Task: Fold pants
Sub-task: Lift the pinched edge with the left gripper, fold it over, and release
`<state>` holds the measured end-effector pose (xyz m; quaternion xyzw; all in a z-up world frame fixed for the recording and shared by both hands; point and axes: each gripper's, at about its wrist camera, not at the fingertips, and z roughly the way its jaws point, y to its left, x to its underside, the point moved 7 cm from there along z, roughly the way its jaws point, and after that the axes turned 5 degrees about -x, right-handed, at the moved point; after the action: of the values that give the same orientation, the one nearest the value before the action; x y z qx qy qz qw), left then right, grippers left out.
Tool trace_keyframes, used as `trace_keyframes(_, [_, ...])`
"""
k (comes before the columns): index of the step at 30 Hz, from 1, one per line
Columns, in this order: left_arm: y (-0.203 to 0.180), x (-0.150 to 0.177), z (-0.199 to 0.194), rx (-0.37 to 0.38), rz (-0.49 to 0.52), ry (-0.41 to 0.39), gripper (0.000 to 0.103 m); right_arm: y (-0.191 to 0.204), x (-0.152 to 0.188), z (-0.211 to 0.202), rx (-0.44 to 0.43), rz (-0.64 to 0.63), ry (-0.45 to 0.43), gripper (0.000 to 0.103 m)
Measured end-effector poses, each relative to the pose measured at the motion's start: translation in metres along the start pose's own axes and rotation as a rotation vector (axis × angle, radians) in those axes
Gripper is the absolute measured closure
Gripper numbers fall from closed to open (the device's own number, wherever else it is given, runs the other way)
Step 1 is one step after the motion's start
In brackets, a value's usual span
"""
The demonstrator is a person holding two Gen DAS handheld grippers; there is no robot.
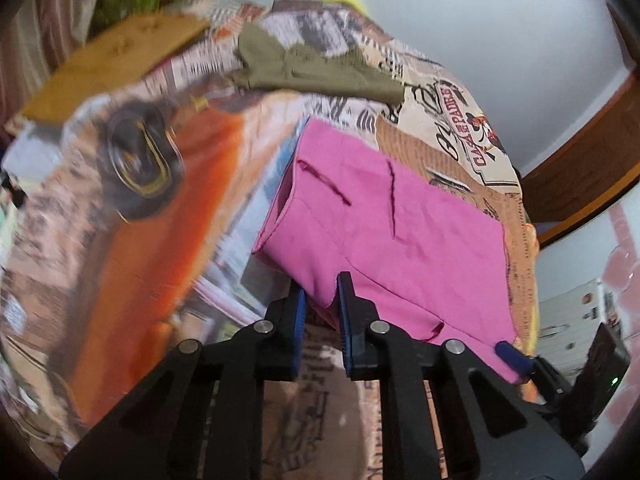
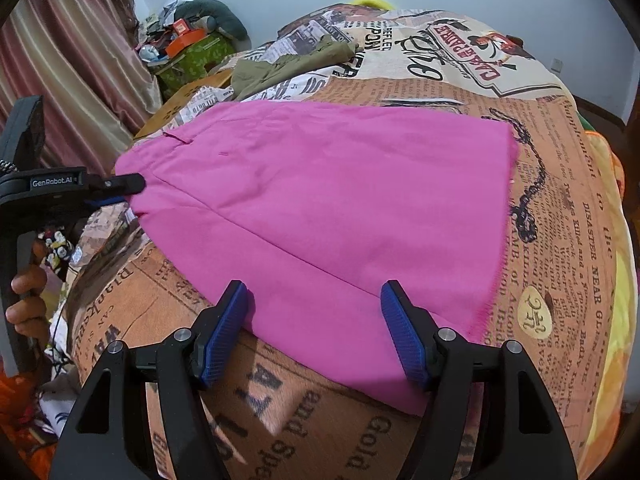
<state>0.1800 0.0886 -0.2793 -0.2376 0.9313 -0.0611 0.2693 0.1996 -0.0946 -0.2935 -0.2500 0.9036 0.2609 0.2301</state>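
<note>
Pink pants lie spread flat on the newsprint-patterned bed cover. The left gripper pinches a pants edge between its blue pads. The right gripper is spread wide over the near hem. Only the right wrist view shows "GenRobot.AI" at 9 o'clock; "DISASTER NEAR" reads at 3 o'clock. Olive garment at 12 o'clock.

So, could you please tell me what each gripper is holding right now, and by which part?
The left gripper pinches the pink fabric pants at an edge near the waist end. The right gripper is open, holding nothing.
</note>
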Motion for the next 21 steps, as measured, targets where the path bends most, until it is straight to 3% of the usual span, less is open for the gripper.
trace_keyframes(7, [0.000,-0.007,-0.039,-0.175,0.156,-0.193,0.089,-0.012,0.012,-0.012,0.025,0.027,0.002,0.037])
trace_keyframes(12, [-0.019,-0.015,-0.064,-0.152,0.234,-0.271,0.090,-0.032,0.022,-0.024,0.042,0.097,-0.008,0.037])
trace_keyframes(18, [-0.074,-0.018,-0.085,-0.123,0.384,-0.379,0.090,-0.038,0.025,-0.025,0.058,0.120,-0.018,0.037])
trace_keyframes(21, [-0.104,-0.014,-0.090,-0.061,0.460,-0.395,0.090,-0.038,0.026,-0.025,0.053,0.122,-0.020,0.037])
